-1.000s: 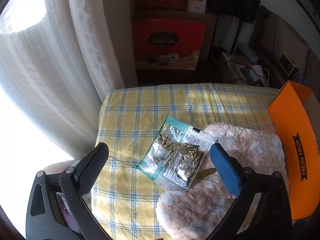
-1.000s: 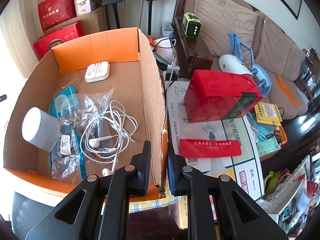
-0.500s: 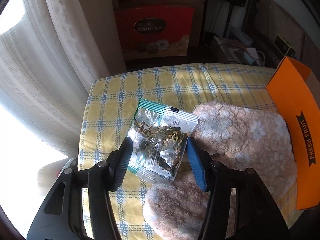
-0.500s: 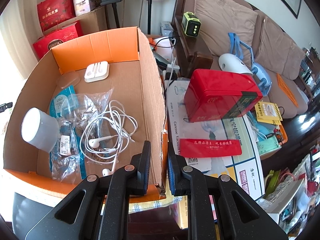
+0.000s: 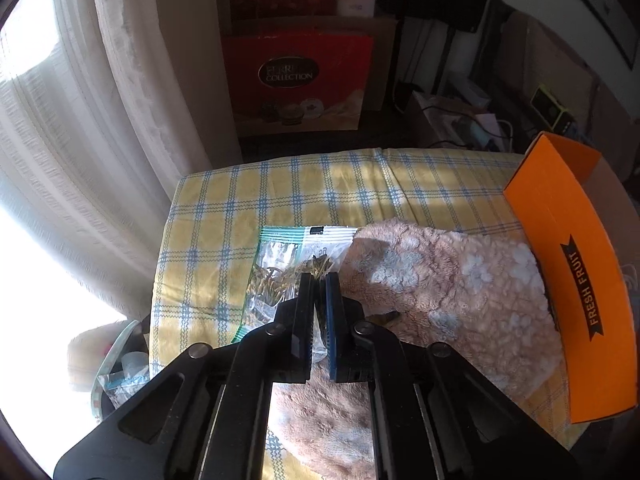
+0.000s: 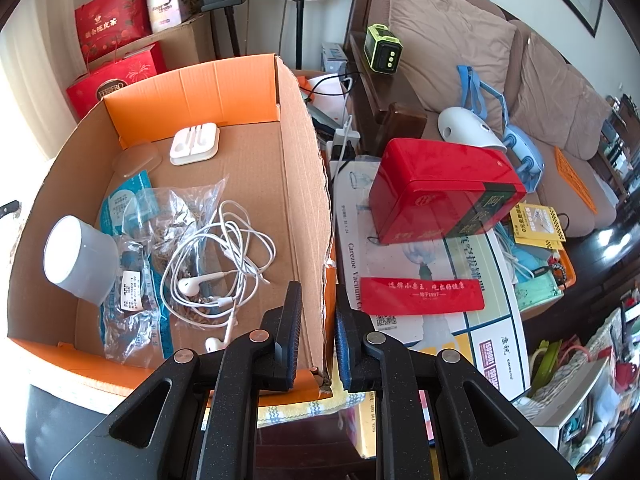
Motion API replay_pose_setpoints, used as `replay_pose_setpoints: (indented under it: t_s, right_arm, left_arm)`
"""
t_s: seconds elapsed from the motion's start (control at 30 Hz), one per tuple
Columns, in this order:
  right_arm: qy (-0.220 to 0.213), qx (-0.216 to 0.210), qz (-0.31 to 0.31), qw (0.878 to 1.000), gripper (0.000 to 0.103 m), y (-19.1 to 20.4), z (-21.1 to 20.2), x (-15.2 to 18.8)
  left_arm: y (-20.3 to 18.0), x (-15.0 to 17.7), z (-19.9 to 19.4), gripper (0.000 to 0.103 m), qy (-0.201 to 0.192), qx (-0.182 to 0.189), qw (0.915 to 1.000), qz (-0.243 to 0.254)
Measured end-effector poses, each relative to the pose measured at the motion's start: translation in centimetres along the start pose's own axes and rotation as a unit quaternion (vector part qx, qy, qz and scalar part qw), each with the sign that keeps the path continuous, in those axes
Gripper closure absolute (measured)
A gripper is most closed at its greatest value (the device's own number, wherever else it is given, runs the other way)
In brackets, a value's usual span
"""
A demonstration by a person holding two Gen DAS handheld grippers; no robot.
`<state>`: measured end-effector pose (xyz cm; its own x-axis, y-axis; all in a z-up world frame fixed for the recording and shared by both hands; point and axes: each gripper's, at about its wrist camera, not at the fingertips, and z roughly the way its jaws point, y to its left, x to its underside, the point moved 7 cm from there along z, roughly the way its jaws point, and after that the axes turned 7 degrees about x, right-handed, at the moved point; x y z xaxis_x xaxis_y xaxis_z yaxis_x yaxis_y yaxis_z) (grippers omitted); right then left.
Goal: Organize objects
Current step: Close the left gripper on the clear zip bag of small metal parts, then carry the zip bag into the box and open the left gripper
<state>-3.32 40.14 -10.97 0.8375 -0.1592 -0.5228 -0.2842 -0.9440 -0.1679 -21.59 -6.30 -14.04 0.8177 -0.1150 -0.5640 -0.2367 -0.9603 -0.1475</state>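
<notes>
Left gripper (image 5: pixel 319 280) has its jaws pressed together on the clear zip bag (image 5: pixel 280 276) of small brownish pieces; the bag lies on the yellow checked cloth (image 5: pixel 280 196), toward its left edge, and its right side touches the fluffy pink towel (image 5: pixel 440 280); the towel reaches to the orange cardboard box (image 5: pixel 568 264) at the right edge of the cloth. Right gripper (image 6: pixel 318 320) is clamped on the right wall of this box (image 6: pixel 304 184), one finger inside and one outside; on the box floor lie white earphones (image 6: pixel 216 268), more plastic bags (image 6: pixel 132 280), a white cup (image 6: pixel 80 260) on its side near the left wall, and a white earphone case (image 6: pixel 195 144) near the far wall.
</notes>
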Motion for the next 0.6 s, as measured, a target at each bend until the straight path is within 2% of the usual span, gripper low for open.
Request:
replay_pose_setpoints:
  t_s: [0.37, 0.6]
  right_arm:
    - [0.000, 0.000, 0.000, 1.000, 0.087, 0.0, 0.0, 0.0]
    - [0.000, -0.002, 0.002, 1.000, 0.087, 0.2, -0.1, -0.1]
  left_arm:
    - [-2.6, -2.6, -4.3, 0.100, -0.047, 0.029, 0.9984, 0.007]
    - [-6.4, -3.7, -6.8, 0.100, -0.067, 0.061, 0.9956, 0.025]
